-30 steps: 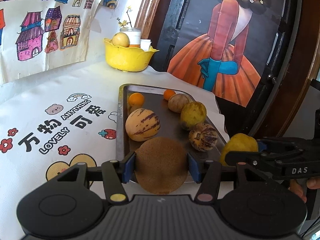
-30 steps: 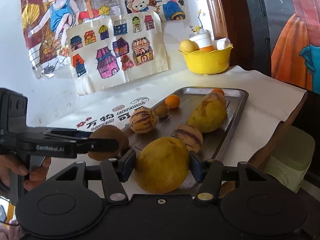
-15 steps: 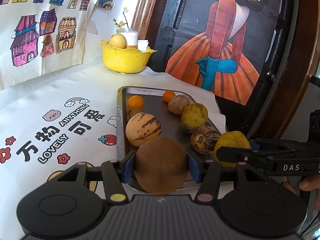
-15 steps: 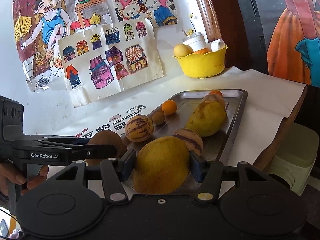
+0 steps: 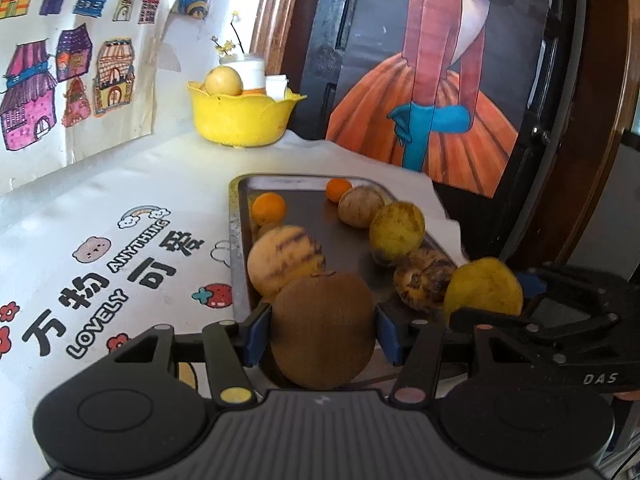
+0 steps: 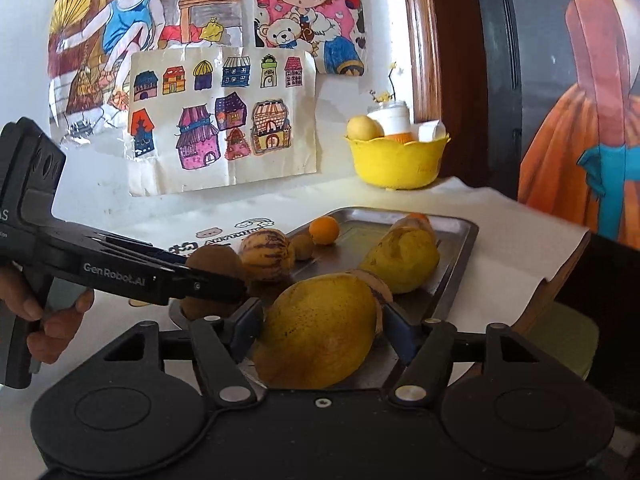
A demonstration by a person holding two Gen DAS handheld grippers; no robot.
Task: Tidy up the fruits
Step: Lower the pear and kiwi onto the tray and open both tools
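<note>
My left gripper (image 5: pixel 322 334) is shut on a round brown fruit (image 5: pixel 323 330) over the near end of the metal tray (image 5: pixel 304 198). My right gripper (image 6: pixel 318 330) is shut on a large yellow mango (image 6: pixel 318 328) at the tray's near edge (image 6: pixel 452 288); it also shows in the left wrist view (image 5: pixel 484 288). In the tray lie a striped melon (image 5: pixel 282 262), two small oranges (image 5: pixel 270 208), a tan fruit (image 5: pixel 360 206), a yellow fruit (image 5: pixel 396 230) and a dark striped fruit (image 5: pixel 422 280). The brown fruit also shows in the right wrist view (image 6: pixel 214 258).
A yellow bowl (image 5: pixel 240 118) with a pale fruit and a white jar stands at the back by the wall. The table has a white printed cloth (image 5: pixel 100 240). Its right edge (image 6: pixel 560 276) drops off beside a green stool (image 6: pixel 568 340). Drawings hang on the wall.
Both grippers have moved forward over the tray's near end with their fruits still held. The mango has come closer to the dark striped fruit.
</note>
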